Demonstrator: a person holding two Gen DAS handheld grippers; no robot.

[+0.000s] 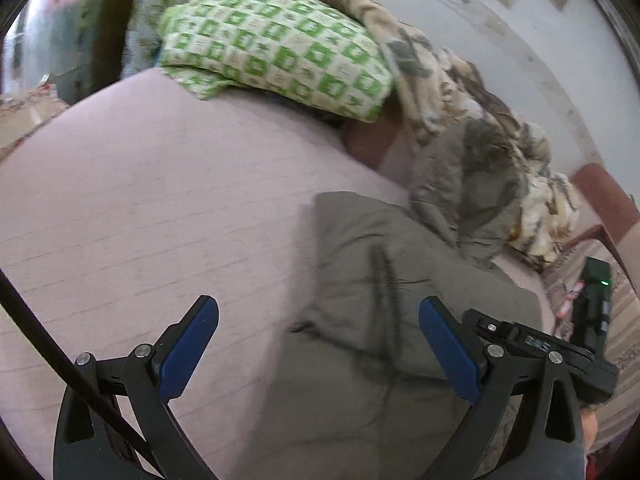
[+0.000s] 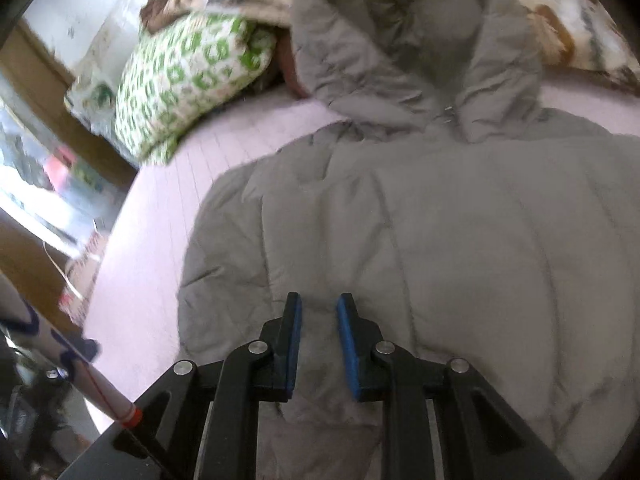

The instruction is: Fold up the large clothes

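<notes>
Grey hooded puffer jacket (image 2: pixel 420 248) spread over the pink bedsheet (image 1: pixel 140 200), directly ahead of and beneath the right gripper (image 2: pixel 318 344), jaws narrow with a gathered fold of padding apparently between the blue pads (image 2: pixel 294 344). Left gripper (image 1: pixel 318 356) wide and holding nothing, jacket edge just ahead and to its right. Likely to slip from so slim a pinch of slick, bulky quilting; hood (image 2: pixel 400 40), beyond the tips near the green-checked pillow (image 2: pixel 180 76), liable to drag or bunch on lifting.

Soft, even daylight, brightest as a washed-out glare at nine o'clock in the right wrist view. Motion blur smears both pictures, worst toward the rims, where fisheye bending curves everything into black corners.
</notes>
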